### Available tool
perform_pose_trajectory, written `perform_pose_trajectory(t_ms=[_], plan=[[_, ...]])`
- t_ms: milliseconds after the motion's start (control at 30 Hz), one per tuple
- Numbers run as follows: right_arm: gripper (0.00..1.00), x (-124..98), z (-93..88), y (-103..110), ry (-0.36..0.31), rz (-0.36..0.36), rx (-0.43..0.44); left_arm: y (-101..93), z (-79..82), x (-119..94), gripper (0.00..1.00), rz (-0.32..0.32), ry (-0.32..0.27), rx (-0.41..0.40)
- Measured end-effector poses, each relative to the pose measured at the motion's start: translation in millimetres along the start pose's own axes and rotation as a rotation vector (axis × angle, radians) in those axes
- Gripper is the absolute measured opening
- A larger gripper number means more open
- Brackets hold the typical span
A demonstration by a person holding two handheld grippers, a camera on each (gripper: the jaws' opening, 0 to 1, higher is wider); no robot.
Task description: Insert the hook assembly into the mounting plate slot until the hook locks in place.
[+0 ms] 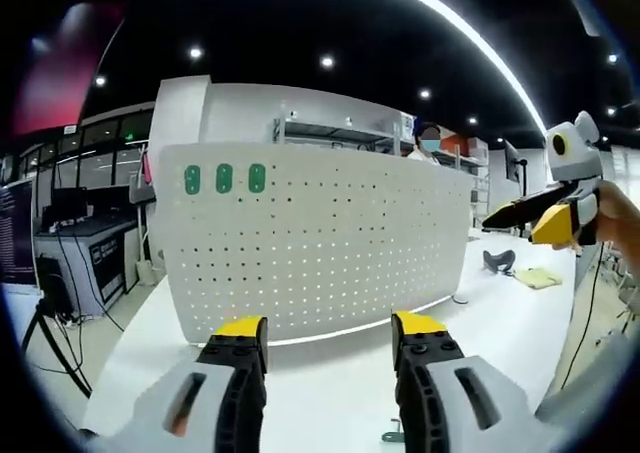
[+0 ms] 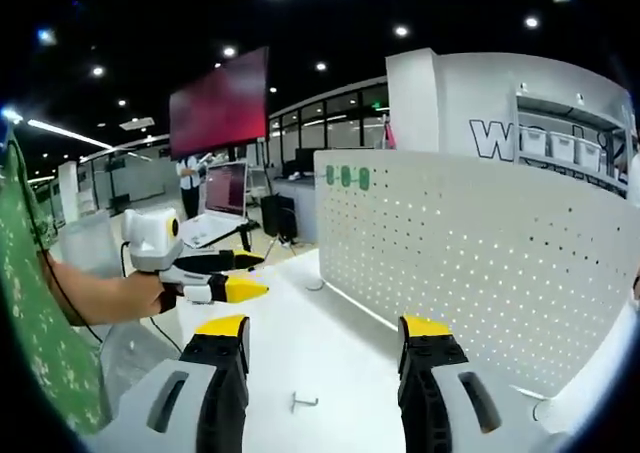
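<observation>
A small metal hook (image 2: 304, 403) is seen lying on the white table (image 2: 300, 348) in the right gripper view, between the two jaws of the right gripper (image 2: 325, 335) and a little nearer to the camera than their yellow tips. It is not touched by either jaw. In the left gripper view, a small metal piece (image 1: 393, 434), probably the same hook, is seen low on the table just beside the inner edge of the right-hand jaw of the left gripper (image 1: 331, 331); its shape cannot be told clearly.

The white perforated mounting plate (image 1: 320, 243) is standing upright on the table, beyond the jaw tips in both views. Three green oval tags (image 1: 224, 179) are fixed at its upper corner. In the right gripper view the plate (image 2: 480, 263) is placed ahead and to the right of the jaws.

The jaws of both grippers are spread wide apart, and nothing is held between them.

The left gripper (image 2: 248, 276) is also seen in the right gripper view, left of the jaws and above the table, held by a hand (image 2: 150, 293); how its jaws stand cannot be told from there. The right gripper (image 1: 530, 221) is seen at the right side of the left gripper view, raised above the table.
</observation>
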State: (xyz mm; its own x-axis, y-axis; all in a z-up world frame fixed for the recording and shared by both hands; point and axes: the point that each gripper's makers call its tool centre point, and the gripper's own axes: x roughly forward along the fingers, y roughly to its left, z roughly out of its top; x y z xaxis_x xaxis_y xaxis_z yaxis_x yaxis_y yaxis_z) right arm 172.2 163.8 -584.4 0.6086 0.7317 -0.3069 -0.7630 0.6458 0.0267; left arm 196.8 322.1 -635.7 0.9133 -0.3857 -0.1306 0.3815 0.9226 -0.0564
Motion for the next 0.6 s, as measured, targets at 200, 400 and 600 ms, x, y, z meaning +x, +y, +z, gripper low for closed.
perform_pose_trajectory(t_ms=[200, 400, 600], plan=[[0.60, 3.4, -17.0, 6.1, 0.035, 0.013, 0.012, -10.0, -15.4, -8.5, 0.50, -0.014, 0.030, -0.011], [0.60, 7.6, -30.9, 12.6, 0.060, 0.029, 0.023, -16.2, -26.1, -15.0, 0.49, -0.021, 0.045, -0.015], [0.59, 16.2, -55.6, 18.4, 0.108, 0.052, 0.050, -18.4, -39.0, -17.8, 0.48, -0.023, 0.065, -0.009]])
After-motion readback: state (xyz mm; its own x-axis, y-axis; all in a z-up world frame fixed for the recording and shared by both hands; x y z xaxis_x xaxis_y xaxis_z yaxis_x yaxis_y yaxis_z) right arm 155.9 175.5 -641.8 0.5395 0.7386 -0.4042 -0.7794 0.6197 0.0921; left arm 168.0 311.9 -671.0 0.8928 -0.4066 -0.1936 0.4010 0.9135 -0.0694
